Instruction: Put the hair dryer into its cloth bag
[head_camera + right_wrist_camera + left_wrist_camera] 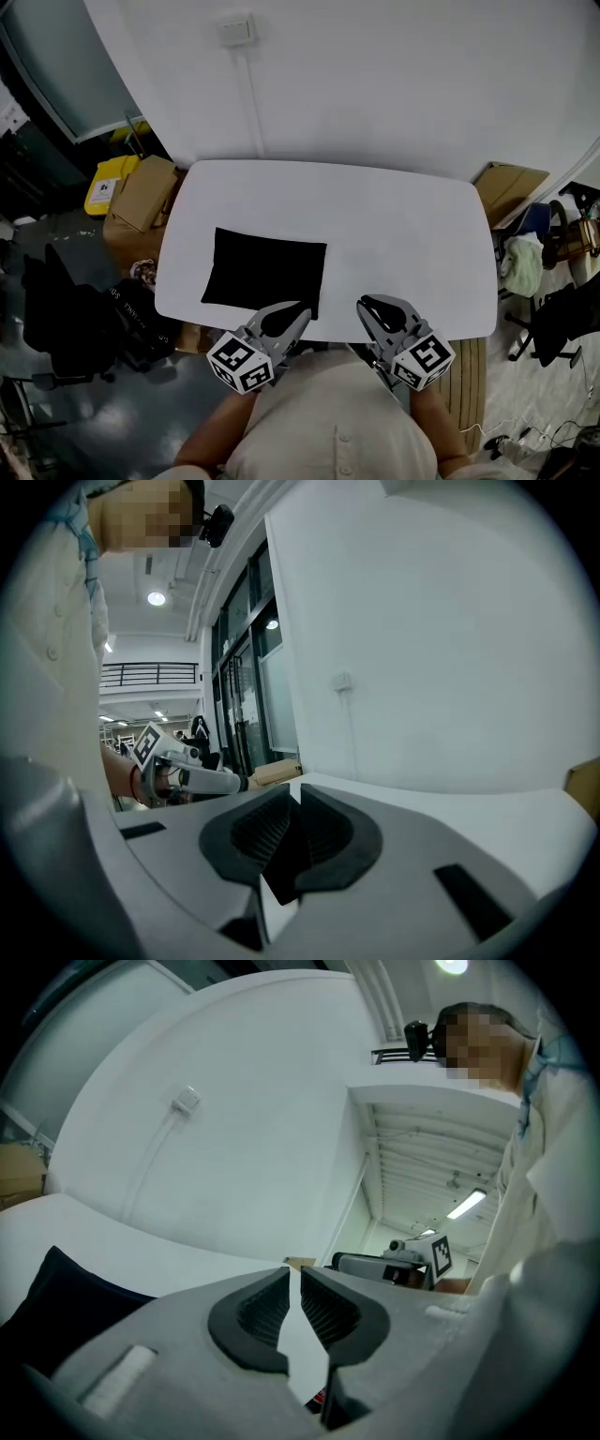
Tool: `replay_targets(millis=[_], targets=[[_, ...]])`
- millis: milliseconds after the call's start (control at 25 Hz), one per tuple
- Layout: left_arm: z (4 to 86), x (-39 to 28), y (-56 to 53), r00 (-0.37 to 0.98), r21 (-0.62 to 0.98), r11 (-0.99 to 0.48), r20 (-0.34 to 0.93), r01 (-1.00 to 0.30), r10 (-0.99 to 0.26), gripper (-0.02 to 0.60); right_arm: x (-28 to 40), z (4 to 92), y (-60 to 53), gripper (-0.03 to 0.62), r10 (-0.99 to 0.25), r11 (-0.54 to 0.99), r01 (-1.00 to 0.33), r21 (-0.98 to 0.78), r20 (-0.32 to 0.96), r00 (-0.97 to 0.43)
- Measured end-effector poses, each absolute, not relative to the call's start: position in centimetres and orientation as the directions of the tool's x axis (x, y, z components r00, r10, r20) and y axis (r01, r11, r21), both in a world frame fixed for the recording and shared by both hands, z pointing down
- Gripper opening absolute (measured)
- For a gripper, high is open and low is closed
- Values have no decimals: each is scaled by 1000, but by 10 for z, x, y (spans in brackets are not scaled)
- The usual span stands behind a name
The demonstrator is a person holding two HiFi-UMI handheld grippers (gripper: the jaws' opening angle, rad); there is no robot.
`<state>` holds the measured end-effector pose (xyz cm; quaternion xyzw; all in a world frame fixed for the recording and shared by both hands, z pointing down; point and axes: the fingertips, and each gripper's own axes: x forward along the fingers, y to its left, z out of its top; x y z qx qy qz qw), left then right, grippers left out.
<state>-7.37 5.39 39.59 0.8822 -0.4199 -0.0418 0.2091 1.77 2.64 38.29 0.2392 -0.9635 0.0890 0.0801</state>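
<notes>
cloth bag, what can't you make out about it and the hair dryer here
- Hair dryer: in no view; whether it is inside the black cloth bag cannot be told, the head view shows only a flat dark shape.
- Bag's near edge: head view, hidden in part behind the left claw.
- Left gripper view: only a corner of the bag, cut off by the gripper body and frame edge.
- Bag's opening: too dark to find.

black rectangular cloth bag (265, 272), 9 o'clock: plain black | rounded white table (403, 234): plain | grey left gripper (298, 311): cube with black-white squares
</notes>
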Motion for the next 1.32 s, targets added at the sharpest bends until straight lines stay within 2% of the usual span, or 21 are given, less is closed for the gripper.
replay_targets(millis=[320, 1320], targets=[[388, -69, 68, 663, 384, -590, 83, -710, -744, 12, 15, 374, 42, 17, -444, 873, -468, -139, 173, -879], [369, -77, 87, 673, 396, -619, -4, -678, -740, 12, 7, 364, 50, 17, -440, 877, -465, -119, 185, -879]])
